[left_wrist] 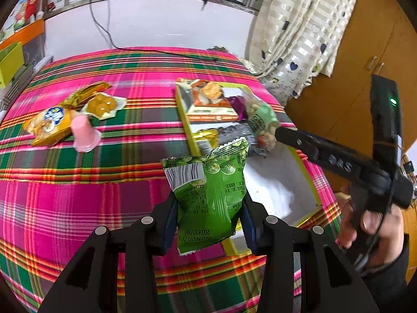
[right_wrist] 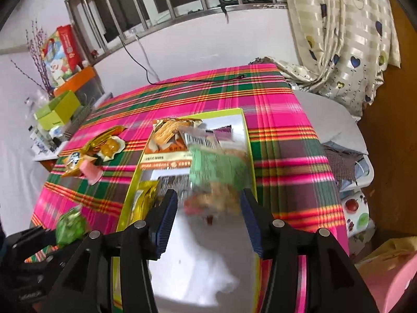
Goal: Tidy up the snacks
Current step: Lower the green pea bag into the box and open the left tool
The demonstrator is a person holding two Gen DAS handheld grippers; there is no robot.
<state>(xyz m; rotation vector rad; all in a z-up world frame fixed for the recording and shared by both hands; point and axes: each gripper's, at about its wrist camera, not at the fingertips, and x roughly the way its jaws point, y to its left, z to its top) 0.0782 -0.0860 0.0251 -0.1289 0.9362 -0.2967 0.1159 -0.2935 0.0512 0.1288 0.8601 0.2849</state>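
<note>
My left gripper (left_wrist: 208, 208) is shut on a bright green snack bag (left_wrist: 211, 190) and holds it upright over the near left corner of a yellow-rimmed white box (left_wrist: 187, 127). The same bag (right_wrist: 70, 227) shows at the lower left of the right wrist view. My right gripper (right_wrist: 208, 206) stands open above the box (right_wrist: 130, 190). A pale green packet of nuts (right_wrist: 216, 172) is blurred just beyond its fingers and no pad presses on it. In the left wrist view that packet (left_wrist: 260, 120) hangs at the right gripper's tip, over the box.
The box holds an orange-and-white packet (left_wrist: 208, 99), a gold packet (left_wrist: 206, 135) and a dark grey one (left_wrist: 232, 133). On the plaid cloth to the left lie a yellow bag (left_wrist: 49, 125), a pink jelly cup (left_wrist: 84, 133) and a pack of yellow balls (left_wrist: 103, 104). A hand (left_wrist: 365, 221) grips the right tool.
</note>
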